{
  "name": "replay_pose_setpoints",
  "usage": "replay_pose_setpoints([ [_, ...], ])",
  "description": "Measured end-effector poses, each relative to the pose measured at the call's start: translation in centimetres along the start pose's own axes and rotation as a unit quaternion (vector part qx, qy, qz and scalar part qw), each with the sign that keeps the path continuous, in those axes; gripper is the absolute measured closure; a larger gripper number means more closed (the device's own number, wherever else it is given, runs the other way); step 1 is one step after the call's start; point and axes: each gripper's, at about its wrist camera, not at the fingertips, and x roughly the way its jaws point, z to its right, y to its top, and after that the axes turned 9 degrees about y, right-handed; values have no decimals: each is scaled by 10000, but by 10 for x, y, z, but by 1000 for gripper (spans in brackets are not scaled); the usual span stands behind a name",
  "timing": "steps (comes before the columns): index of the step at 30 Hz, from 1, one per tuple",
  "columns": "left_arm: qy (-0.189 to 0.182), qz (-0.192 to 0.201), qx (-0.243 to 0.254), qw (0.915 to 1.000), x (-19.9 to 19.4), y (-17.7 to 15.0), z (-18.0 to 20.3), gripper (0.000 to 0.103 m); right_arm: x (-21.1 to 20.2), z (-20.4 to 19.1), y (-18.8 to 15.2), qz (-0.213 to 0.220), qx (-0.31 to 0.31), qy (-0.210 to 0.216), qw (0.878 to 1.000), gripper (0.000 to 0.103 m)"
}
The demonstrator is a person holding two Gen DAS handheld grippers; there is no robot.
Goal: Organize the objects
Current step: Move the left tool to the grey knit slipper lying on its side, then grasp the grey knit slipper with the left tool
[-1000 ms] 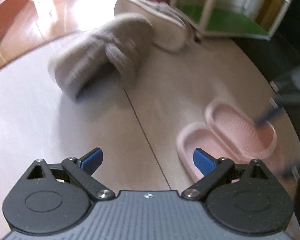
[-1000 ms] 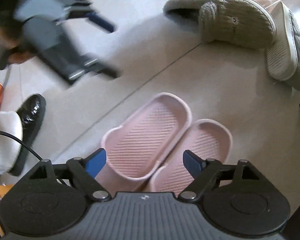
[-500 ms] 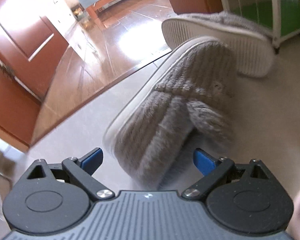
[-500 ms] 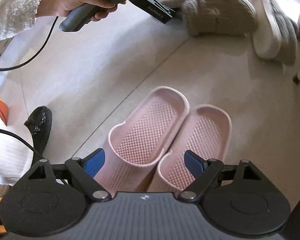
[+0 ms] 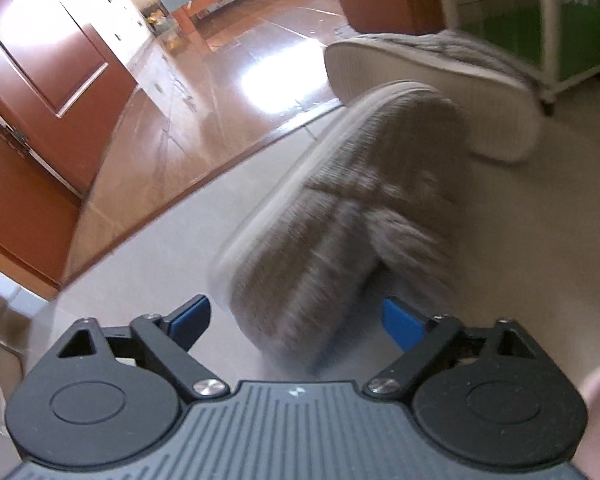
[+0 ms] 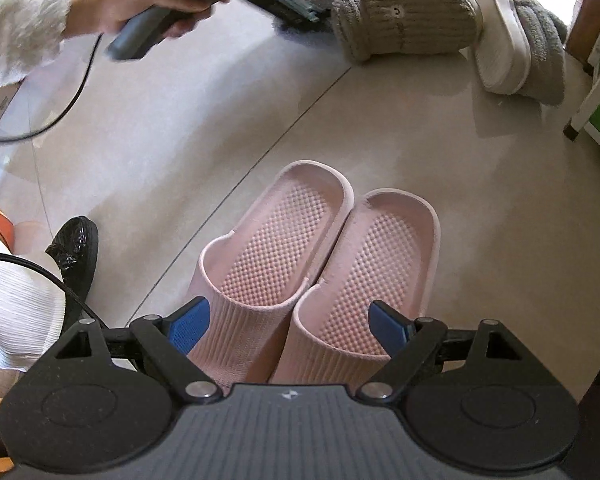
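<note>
A grey knitted slipper [image 5: 340, 232] lies on the pale floor with its heel end between the open fingers of my left gripper [image 5: 296, 320]; it also shows in the right wrist view [image 6: 396, 12], where the left gripper [image 6: 292, 4] reaches its opening. A second grey slipper [image 5: 432, 92] lies on its side behind it, sole showing [image 6: 504, 32]. Two pink slides [image 6: 312, 264] sit side by side, toe straps between the open fingers of my right gripper [image 6: 288, 324]. Neither gripper has closed on anything.
A white-framed rack with a green base [image 5: 572, 32] stands at the right. A wooden floor [image 5: 204, 112] and red-brown door [image 5: 40, 80] lie beyond the tile. A black shoe [image 6: 76, 252] and a cable [image 6: 60, 116] are at the left.
The left gripper has moved in on the near grey slipper, which now sits between its fingers. The right gripper has come closer over the pink slides.
</note>
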Motion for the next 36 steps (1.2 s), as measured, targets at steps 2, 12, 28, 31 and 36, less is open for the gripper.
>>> replay_pose_setpoints([
  [2, -431, -15, -107, 9990, -12, -8, 4, 18, -1, 2, -1, 25, 17, 5, 10000, 13],
  [12, -1342, -168, -442, 9898, 20, 17, 57, 43, -2, 4, -5, 32, 86, -39, 9999, 13],
  [28, -1146, 61, -2129, 9703, 24, 44, 4, 85, 2, 15, -26, -130, 333, -76, 9993, 13],
  [31, -1100, 145, -2350, 9656, 16, 52, -7, 86, 2, 15, -26, -128, 346, -96, 9993, 13],
  [36, -1175, -116, -2787, 9531, 3, 54, -27, 90, 1, 13, -23, -117, 262, -149, 9995, 13],
])
